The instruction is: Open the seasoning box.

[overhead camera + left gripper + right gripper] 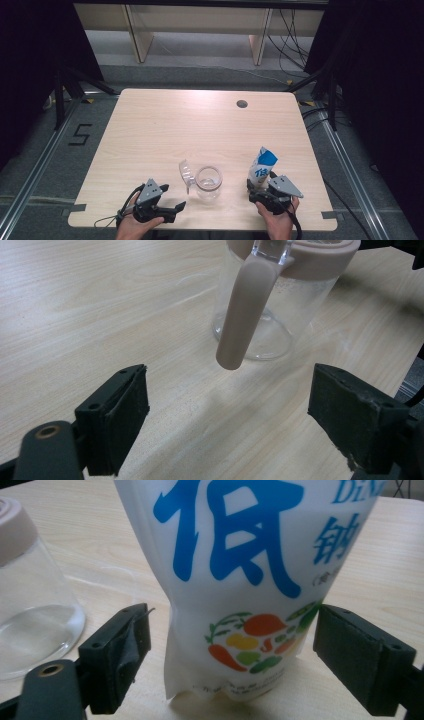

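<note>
Left gripper (175, 206): your jaws stand wide apart with nothing between them, low over the table (165, 125), aimed at the jar.
Jar (208, 182): clear glass, near the front edge between your two hands; flap lid (186, 174) tipped open on its left.
Left gripper view adds: tan rim and a tan strap-like handle (247, 310) hanging down the jar's side, glass looks empty.
Right gripper (256, 190): your jaws are spread around the pouch, with a gap on the left and the right pad just beside the pouch edge; not clamped.
Pouch (262, 167): white and blue, upright, right of the jar, just in front of your right hand.
Right gripper view adds: big blue Chinese characters, "Di" at the top right, and a printed ring of vegetables (260, 640) low on the pouch.
High view writing: "5" (80, 134) taped on the floor, left.
</note>
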